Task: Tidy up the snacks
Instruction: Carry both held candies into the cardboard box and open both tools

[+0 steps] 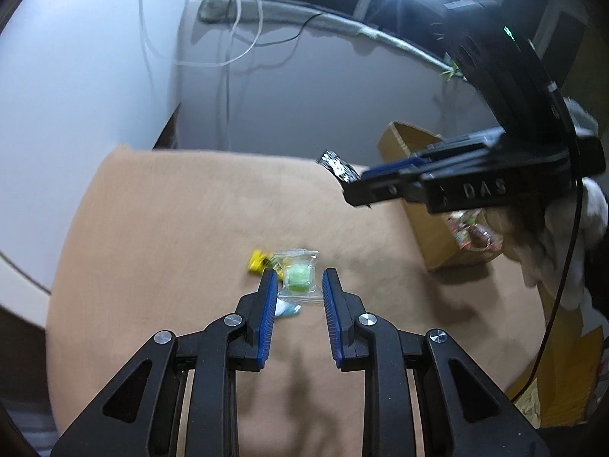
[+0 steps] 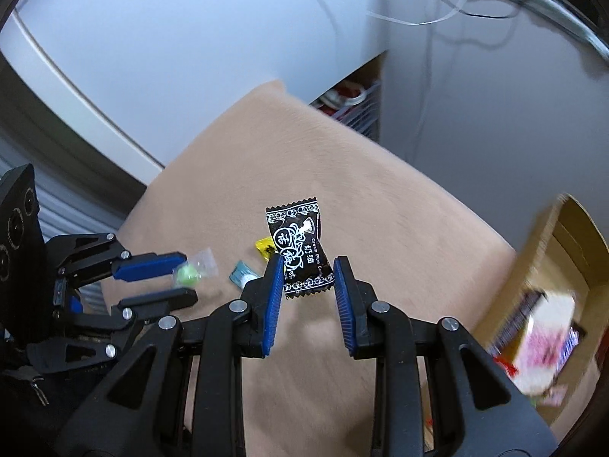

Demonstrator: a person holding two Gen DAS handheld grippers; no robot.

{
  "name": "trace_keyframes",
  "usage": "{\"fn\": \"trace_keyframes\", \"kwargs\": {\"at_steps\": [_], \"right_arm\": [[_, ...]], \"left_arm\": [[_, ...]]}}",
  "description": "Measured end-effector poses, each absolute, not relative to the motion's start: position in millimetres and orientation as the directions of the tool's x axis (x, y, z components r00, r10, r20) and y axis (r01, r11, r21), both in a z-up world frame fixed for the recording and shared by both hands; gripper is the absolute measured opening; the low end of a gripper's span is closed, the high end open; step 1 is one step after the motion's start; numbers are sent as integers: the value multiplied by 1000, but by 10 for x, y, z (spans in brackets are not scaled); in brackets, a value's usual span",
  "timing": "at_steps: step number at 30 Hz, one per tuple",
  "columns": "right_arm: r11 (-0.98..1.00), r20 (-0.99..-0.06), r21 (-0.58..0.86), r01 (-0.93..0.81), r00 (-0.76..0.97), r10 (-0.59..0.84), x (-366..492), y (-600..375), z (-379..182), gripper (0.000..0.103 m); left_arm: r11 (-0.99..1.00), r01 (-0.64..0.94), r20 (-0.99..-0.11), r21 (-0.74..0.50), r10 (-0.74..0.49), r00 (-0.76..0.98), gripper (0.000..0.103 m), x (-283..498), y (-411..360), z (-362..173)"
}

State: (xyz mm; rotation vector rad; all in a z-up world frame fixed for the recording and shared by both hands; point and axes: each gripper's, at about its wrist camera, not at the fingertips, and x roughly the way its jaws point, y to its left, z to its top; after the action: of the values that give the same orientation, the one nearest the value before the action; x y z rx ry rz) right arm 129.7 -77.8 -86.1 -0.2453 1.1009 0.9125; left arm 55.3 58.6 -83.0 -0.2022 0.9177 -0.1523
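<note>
The right gripper (image 2: 309, 266) pinched the lower part of a black plum candy (image 2: 300, 250) between its blue pads, jaws narrowed onto the wrapper, the packet raised above a tan cloth (image 2: 365, 205). The packet stood nearly upright, its long axis running from the jaws toward a crimped top edge that pointed away from the gripper and leaned slightly left. To the left, the left gripper (image 1: 296, 285) had its jaws partly parted on either side of a green candy (image 1: 299, 276) in a clear wrapper; whether the pads touched it could not be told. A yellow sweet (image 1: 257, 261) and a pale blue one (image 2: 241, 275) lay just beside it on the cloth. At the right, a cardboard box (image 1: 430, 228) already held bright packets, suggesting the sorting was well under way, with the black candy, the green one and two loose sweets left to put away.
</note>
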Motion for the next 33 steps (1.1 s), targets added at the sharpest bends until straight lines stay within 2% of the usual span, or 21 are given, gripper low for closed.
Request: {"fn": "trace_keyframes", "kwargs": {"at_steps": [16,33], "right_arm": [[798,-813,274,-537,313,490,1389,-1983,-670,28],[914,-844,248,-321,392,367,1728,-2995,-904,28]], "left_arm": [[951,192,-733,-241,-308,606,23,978,-90,-559],[922,312,-739,-229,-373,561,23,1526,-841,-522]]}}
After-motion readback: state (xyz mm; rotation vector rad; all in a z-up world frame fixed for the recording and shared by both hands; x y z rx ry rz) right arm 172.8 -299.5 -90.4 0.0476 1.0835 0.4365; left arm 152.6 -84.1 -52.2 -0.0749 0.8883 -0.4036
